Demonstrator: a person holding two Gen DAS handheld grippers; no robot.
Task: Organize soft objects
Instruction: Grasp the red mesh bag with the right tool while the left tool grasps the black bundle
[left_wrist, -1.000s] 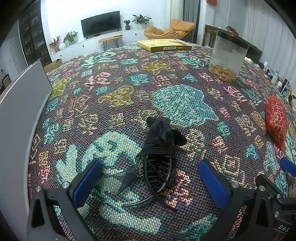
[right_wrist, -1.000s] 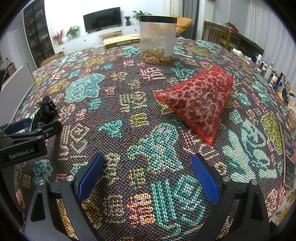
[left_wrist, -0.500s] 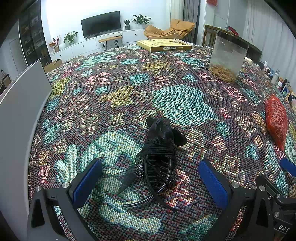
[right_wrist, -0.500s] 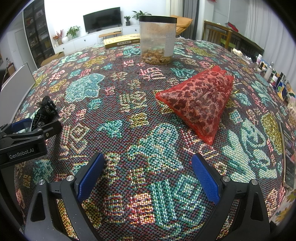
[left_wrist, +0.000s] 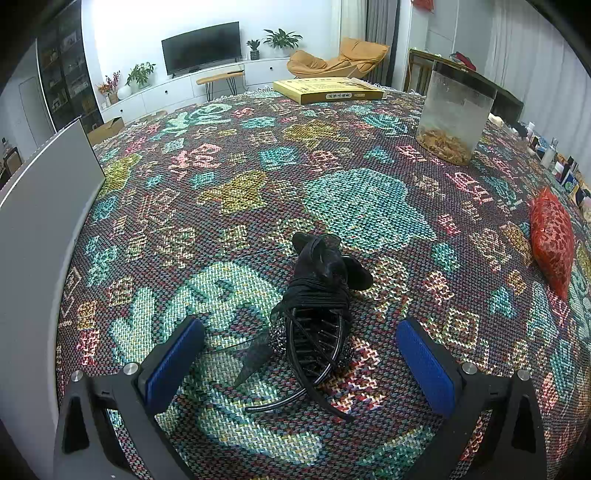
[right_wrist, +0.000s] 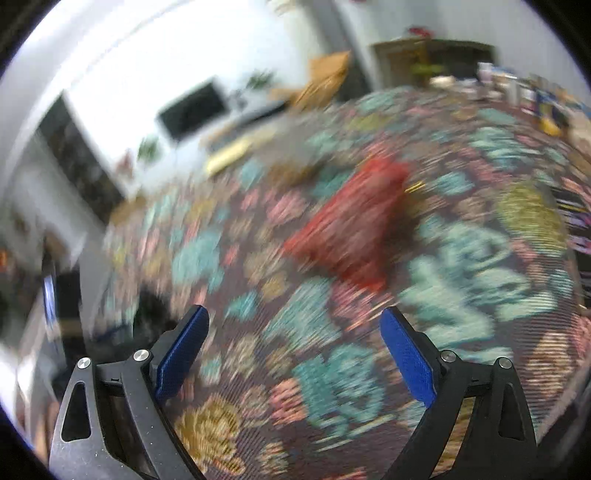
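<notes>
Woven cloth in teal, pink, yellow and dark brown covers the whole table, patterned with blocky shapes. I see it sharply through my left wrist camera and as a smear of the same colours through my right wrist camera, which is heavily blurred and tilted.

A flat grey panel stands along the table's left edge. Toward the far right stands a clear cylindrical container with a layer of tan pieces at its bottom. A flat yellow box lies at the far edge, well apart from it.

A red mesh pouch lies near the right edge in the left view; in the right view it is a red blur ahead of my right gripper, whose blue-padded fingers are spread wide with only cloth between them.

My left gripper sits low over the cloth, its blue pads wide apart and gripping nothing. Between them and just ahead lies a black hair claw clip with black fabric wound around it, resting on the cloth and touching neither pad. In the right view a dark patch at lower left may be the same clip; I cannot tell.
</notes>
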